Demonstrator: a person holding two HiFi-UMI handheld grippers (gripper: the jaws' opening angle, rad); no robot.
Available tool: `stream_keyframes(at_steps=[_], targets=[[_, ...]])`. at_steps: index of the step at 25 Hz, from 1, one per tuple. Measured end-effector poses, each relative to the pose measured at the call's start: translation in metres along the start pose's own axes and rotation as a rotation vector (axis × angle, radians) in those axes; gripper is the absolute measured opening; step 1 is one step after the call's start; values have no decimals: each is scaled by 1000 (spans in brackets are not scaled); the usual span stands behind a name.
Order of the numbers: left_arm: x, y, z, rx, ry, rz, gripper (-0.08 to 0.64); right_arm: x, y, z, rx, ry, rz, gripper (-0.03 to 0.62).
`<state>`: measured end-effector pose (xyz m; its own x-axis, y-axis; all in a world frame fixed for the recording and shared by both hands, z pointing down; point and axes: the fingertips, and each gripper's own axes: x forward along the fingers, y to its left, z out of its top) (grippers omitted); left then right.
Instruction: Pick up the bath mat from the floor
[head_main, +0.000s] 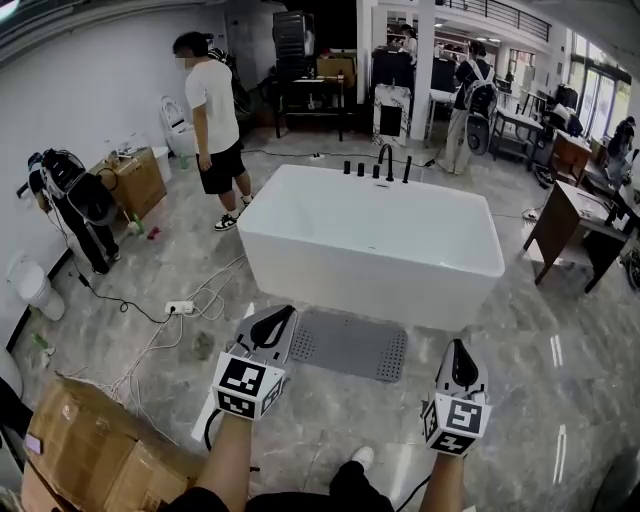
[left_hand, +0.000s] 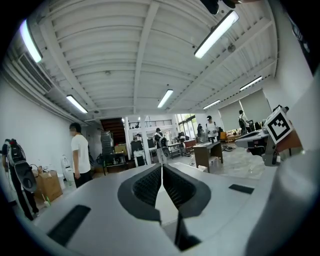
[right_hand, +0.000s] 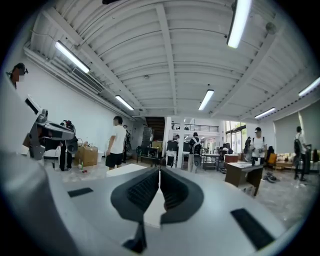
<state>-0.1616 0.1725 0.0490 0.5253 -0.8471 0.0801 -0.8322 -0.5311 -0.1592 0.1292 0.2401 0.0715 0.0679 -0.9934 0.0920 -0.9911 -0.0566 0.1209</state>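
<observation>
white bathtub (head_main: 370, 240) straight ahead of both claws, beyond mat | grey bath mat (head_main: 350, 343) flat on floor (head_main: 560, 400), ahead and between claws, nearer left | left claw (head_main: 275, 322) closed, empty | right claw (head_main: 459, 352) closed, empty, clear of mat

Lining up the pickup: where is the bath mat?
Head view, centre: the grey bath mat lies flat on the floor in front of the white bathtub, just beside the left gripper.
</observation>
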Motion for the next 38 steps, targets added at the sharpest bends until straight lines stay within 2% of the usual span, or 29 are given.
stream_keyframes(at_steps=[5,12,19,29,33,38], targets=[[74,4,2,-15,30,41,14,73,-43,-7,6,26,31,22],[136,8,0,15,66,55,14,146,-66,-4,17,28,65,23],[174,36,-1,-4,46,63,14,192,-59,-5,6,37,75,23],[235,116,-17,-4,32,12,14,263,-20,25,-28,18,6,21],[249,148,-28,-43,22,-1,14,278,-6,26,-54,34,-39,21],[268,161,-40,-48,52,-21,14,294,-9,20,-46,61,-66,23]])
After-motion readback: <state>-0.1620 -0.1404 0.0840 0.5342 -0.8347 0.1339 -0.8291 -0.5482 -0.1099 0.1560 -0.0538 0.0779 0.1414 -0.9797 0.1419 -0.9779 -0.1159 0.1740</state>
